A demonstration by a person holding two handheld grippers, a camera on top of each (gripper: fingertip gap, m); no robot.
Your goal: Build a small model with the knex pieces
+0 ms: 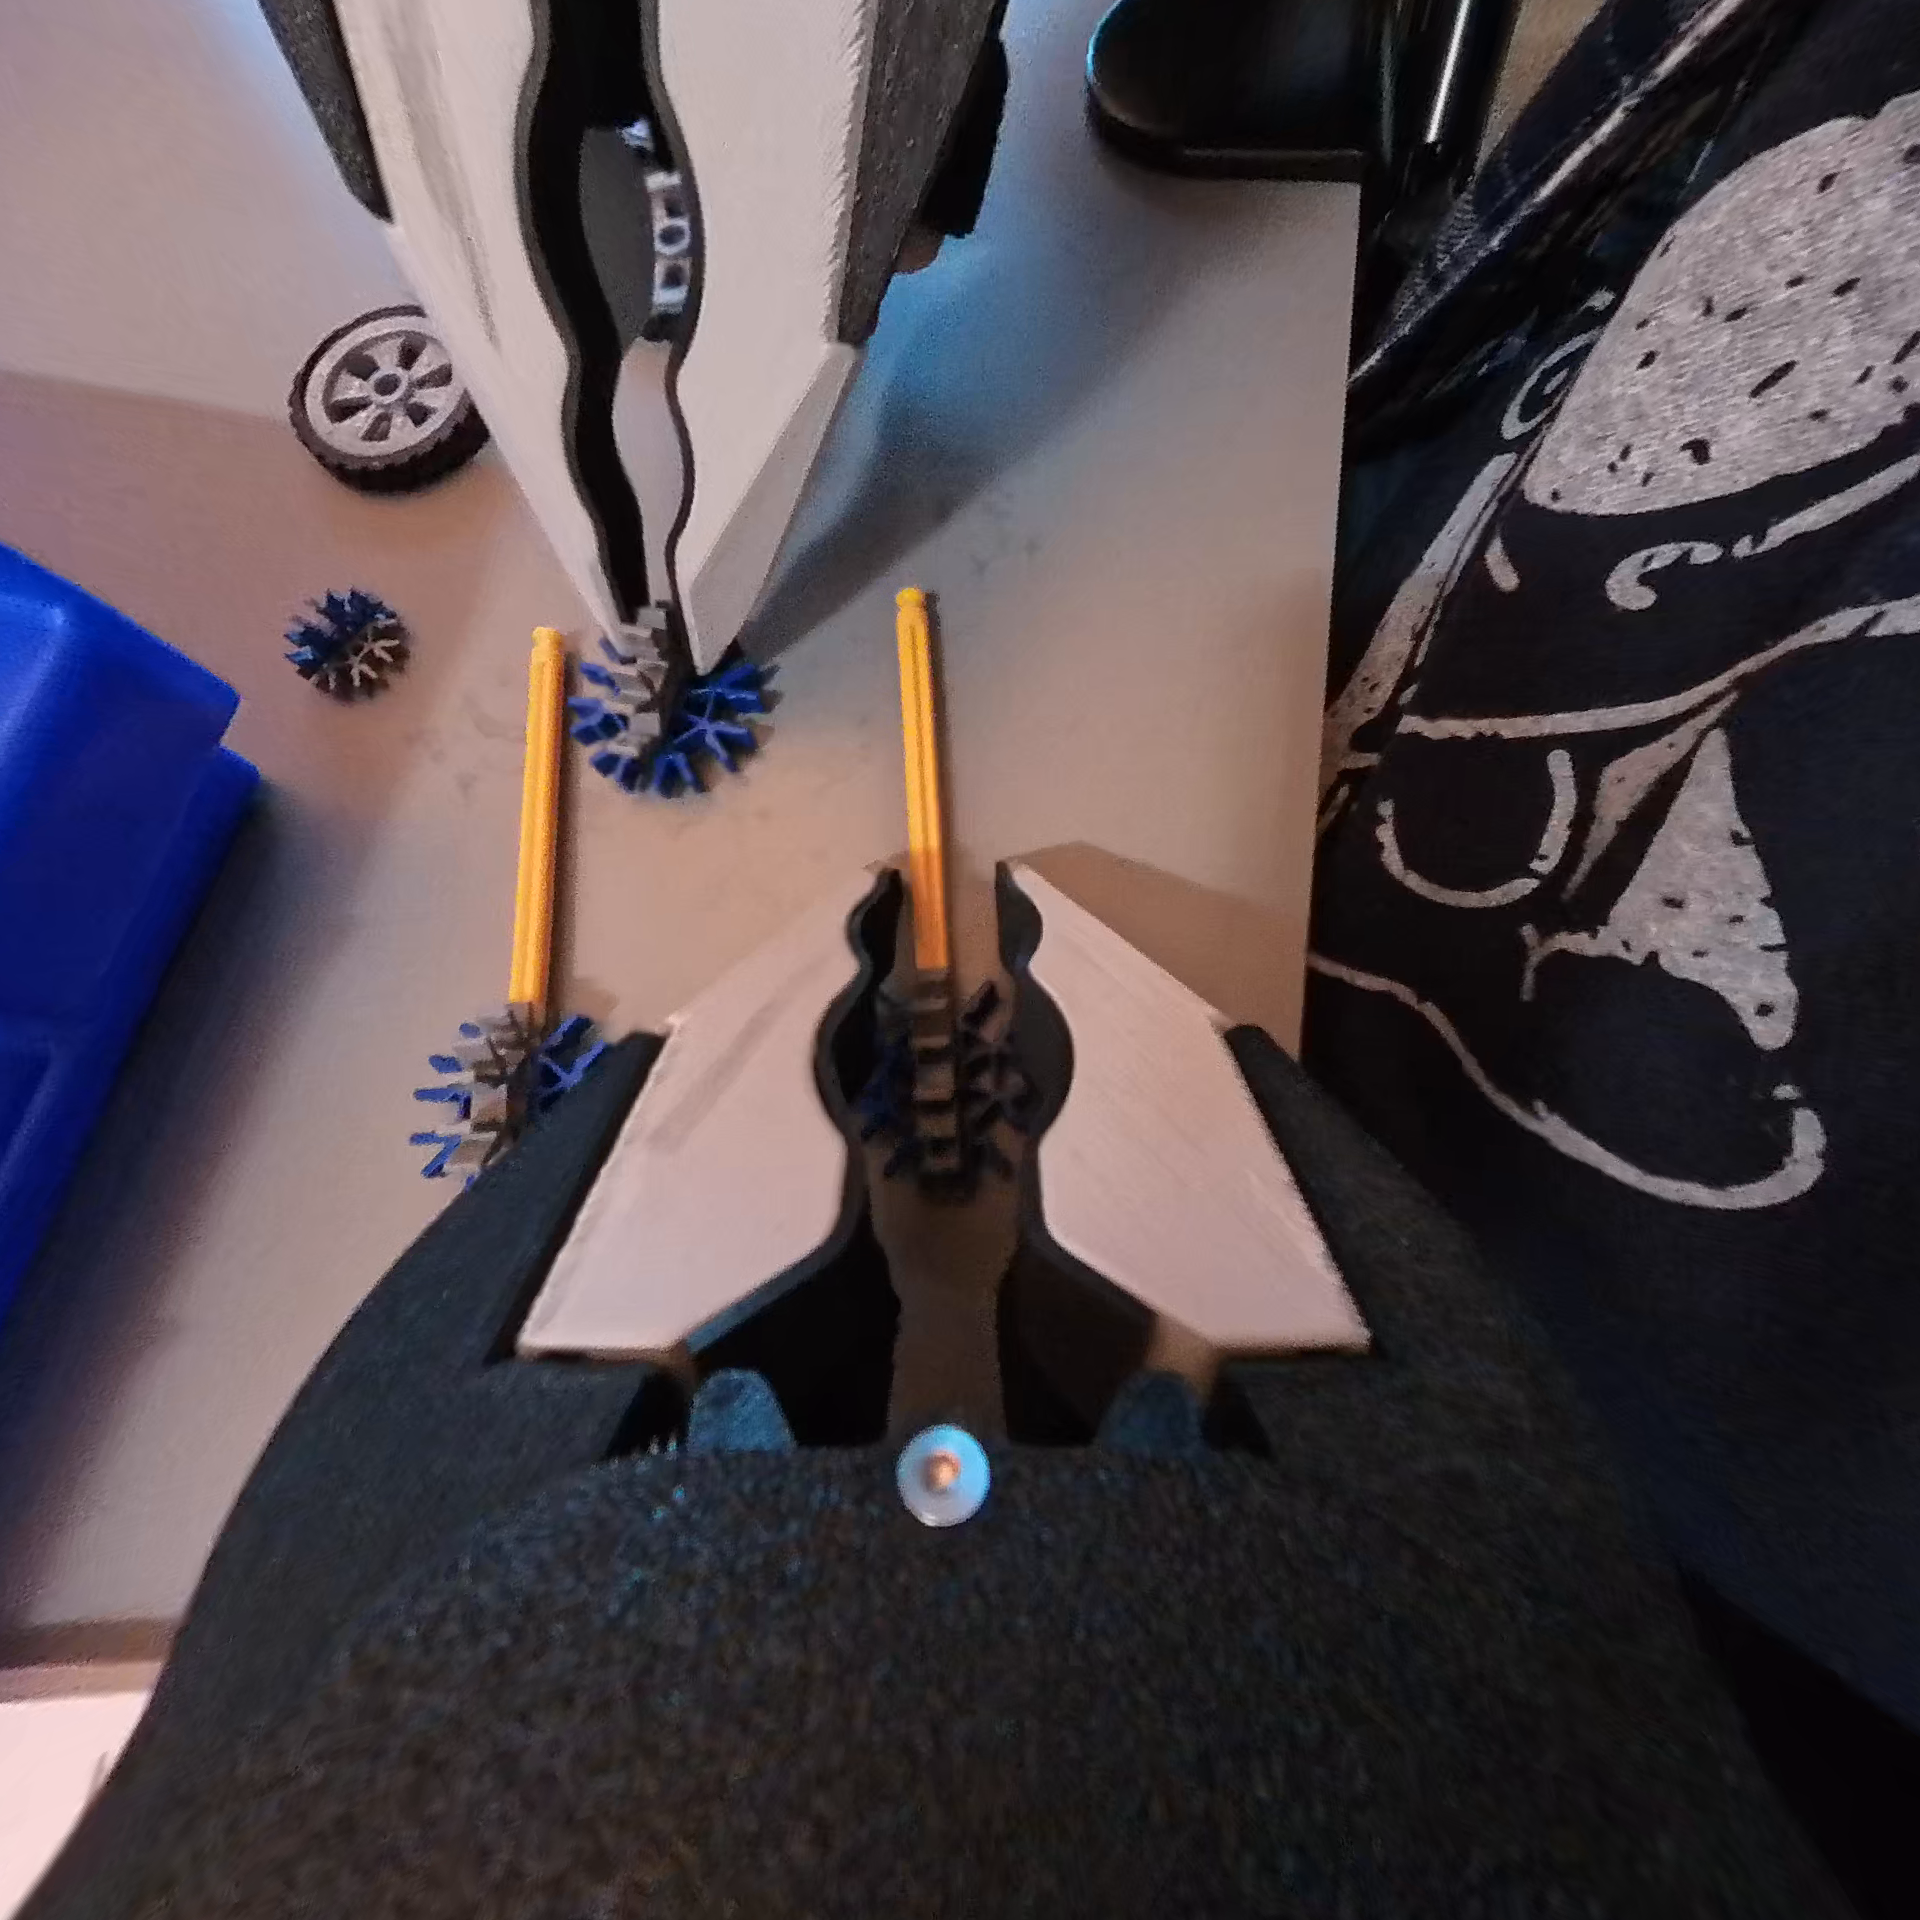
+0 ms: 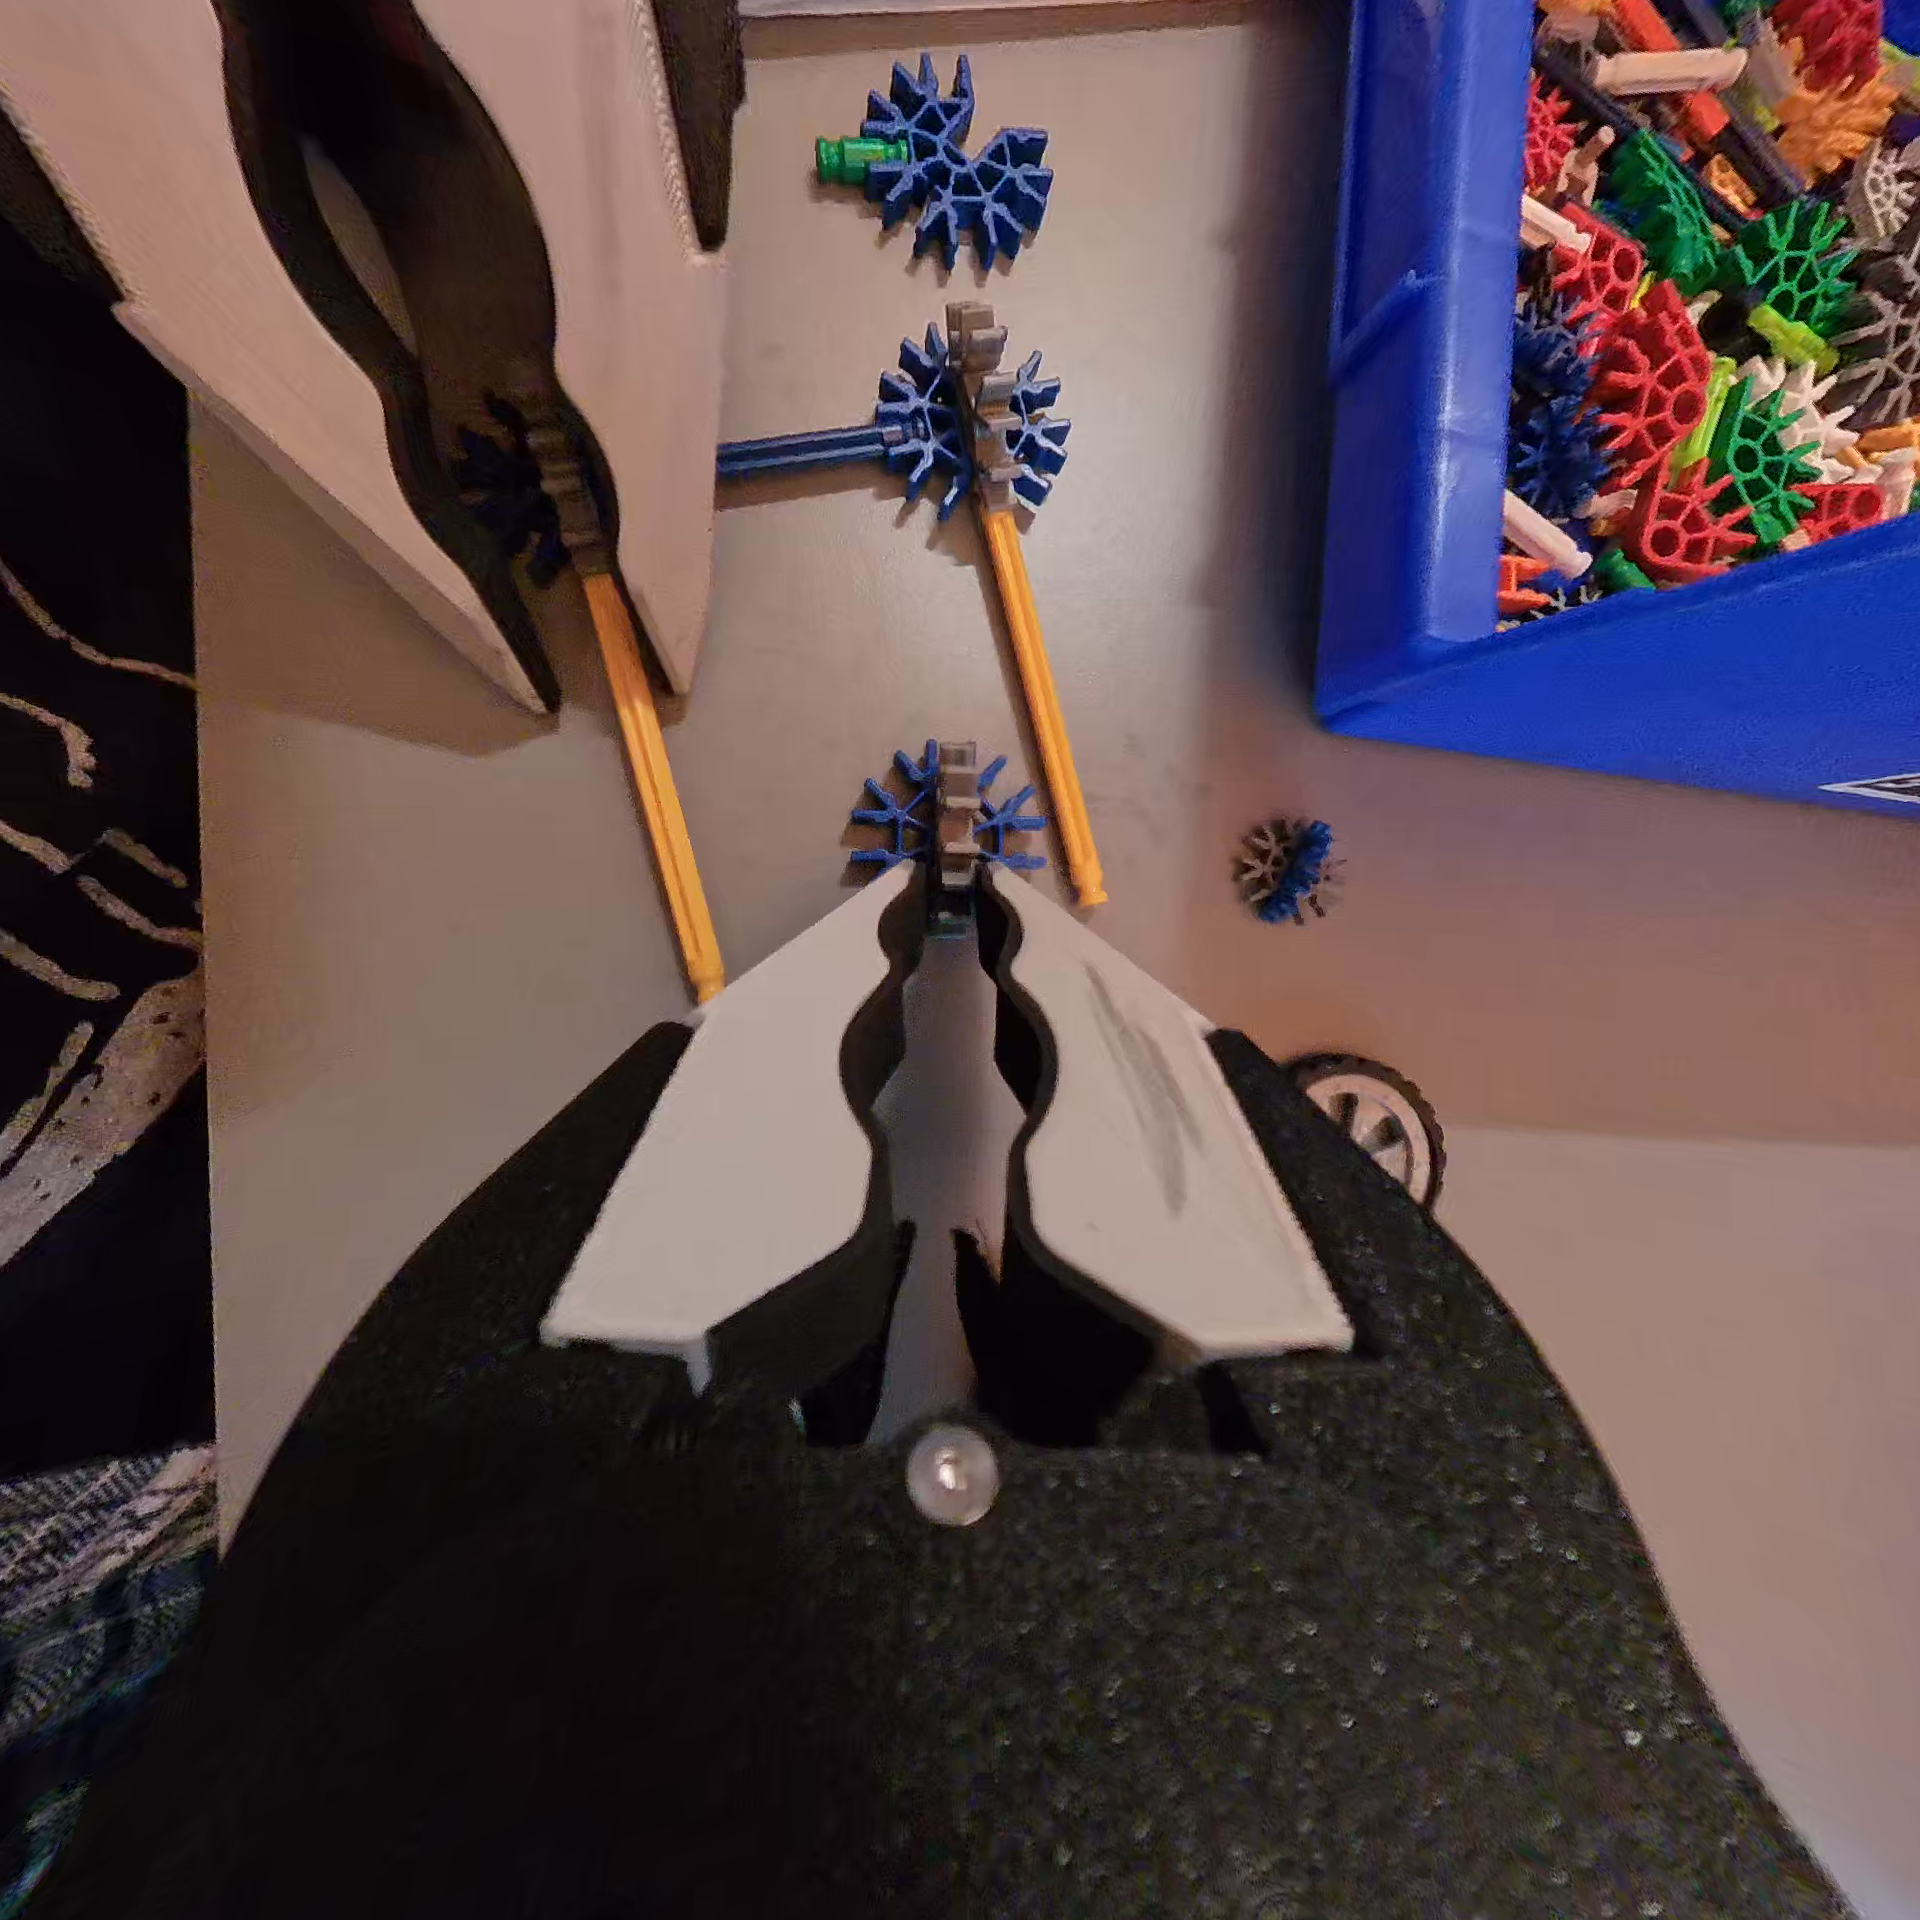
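Observation:
My left gripper [image 1: 945,883] is shut on a blue-and-grey connector [image 1: 940,1081] that sits in the hollow between its fingers. A yellow rod [image 1: 920,748] sticks forward out of this connector. The same gripper [image 2: 613,696] shows at the upper left of the right wrist view. My right gripper [image 2: 951,899] pinches the grey part of a second blue-and-grey connector [image 2: 945,810] that rests on the table. In the left wrist view the right gripper [image 1: 665,623] comes in from the top, just left of the yellow rod's tip.
Another yellow rod [image 2: 1039,707] lies joined to a connector [image 2: 971,416] with a blue rod [image 2: 800,452]. A blue connector pair [image 2: 956,166], a small loose connector [image 2: 1283,868] and a wheel [image 2: 1371,1122] lie around. A blue bin [image 2: 1662,675] holds many parts. A person's dark shirt [image 1: 1610,727] is beyond the table edge.

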